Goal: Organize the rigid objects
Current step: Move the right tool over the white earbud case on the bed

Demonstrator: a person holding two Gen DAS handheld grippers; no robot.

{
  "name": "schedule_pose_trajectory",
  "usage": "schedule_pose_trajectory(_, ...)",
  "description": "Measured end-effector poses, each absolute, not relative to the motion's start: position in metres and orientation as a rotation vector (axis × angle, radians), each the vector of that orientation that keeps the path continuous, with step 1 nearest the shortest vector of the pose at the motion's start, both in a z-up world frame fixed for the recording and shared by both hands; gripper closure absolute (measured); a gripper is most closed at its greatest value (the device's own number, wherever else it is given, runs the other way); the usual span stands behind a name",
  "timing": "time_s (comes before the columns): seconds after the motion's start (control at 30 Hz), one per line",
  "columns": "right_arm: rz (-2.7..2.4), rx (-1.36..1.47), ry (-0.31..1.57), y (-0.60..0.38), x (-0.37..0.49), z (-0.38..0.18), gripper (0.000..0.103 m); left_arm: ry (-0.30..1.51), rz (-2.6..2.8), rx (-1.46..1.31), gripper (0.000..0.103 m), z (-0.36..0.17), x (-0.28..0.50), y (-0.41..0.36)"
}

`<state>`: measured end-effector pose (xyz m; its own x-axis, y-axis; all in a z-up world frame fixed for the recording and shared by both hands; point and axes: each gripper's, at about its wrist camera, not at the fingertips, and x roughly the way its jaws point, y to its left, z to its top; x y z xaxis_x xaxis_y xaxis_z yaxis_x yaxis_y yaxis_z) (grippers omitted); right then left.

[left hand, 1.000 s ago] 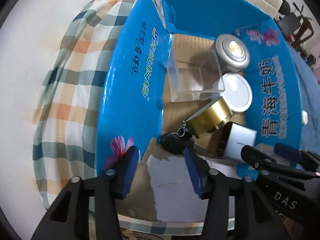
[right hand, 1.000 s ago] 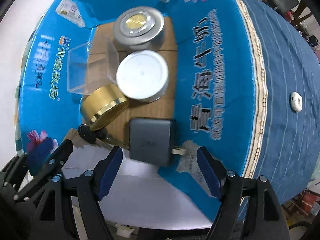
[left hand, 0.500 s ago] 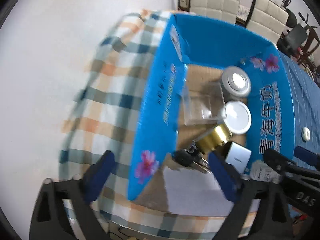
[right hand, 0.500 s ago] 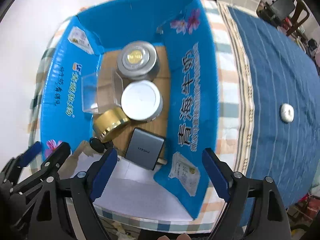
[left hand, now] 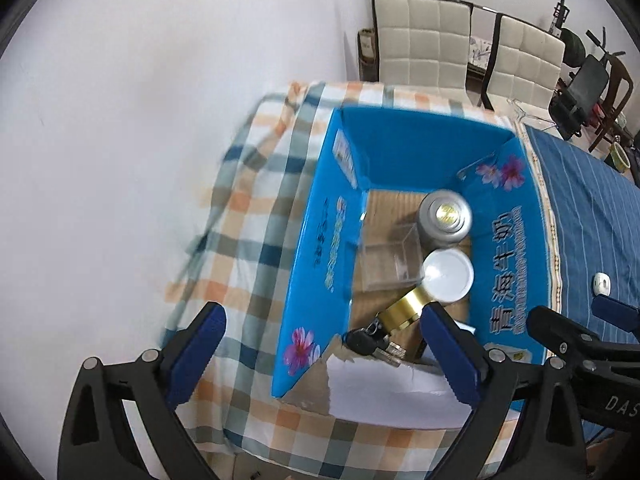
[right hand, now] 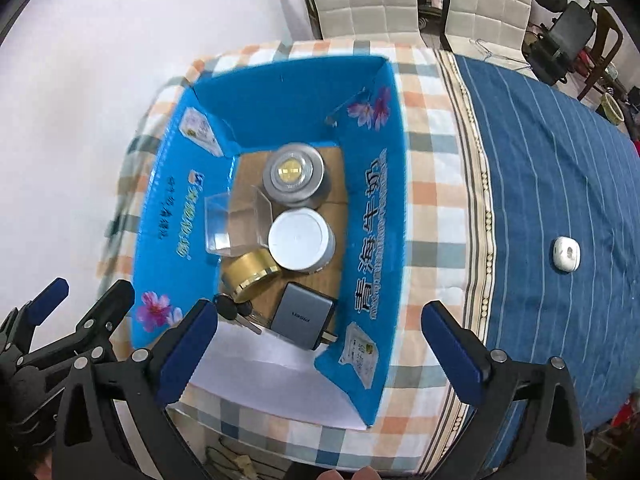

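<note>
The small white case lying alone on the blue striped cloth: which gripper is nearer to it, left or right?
Right. The right gripper hangs open above the blue box's near end, beside the small white case; the left gripper, also open, is on the box's far side.

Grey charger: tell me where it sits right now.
In the right wrist view, the grey charger lies in the blue box at its near end, below the white lid, right of the keys.
</note>
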<state>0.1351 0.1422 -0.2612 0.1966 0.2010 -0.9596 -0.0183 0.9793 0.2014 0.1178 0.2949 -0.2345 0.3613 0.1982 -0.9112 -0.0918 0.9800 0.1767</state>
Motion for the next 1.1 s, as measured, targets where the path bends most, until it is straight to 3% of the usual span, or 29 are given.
schedule_pose_trajectory(0.47,0.114,0.277,1.287,-0.011,0.146,-0.218,0.0,1.121,0.003,0.106,0.003,-0.199,0.148,0.141)
schedule_pose_trajectory(0.8,-0.122,0.382,1.33,-0.171,0.157,-0.255,0.0,1.217,-0.175,0.173,0.003,-0.258,0.19,0.014)
schedule_pose_trajectory(1.1,-0.214,0.437,1.41,-0.232,0.169,-0.315,0.0,1.297,-0.125,0.168,0.003,-0.31,0.201,-0.01)
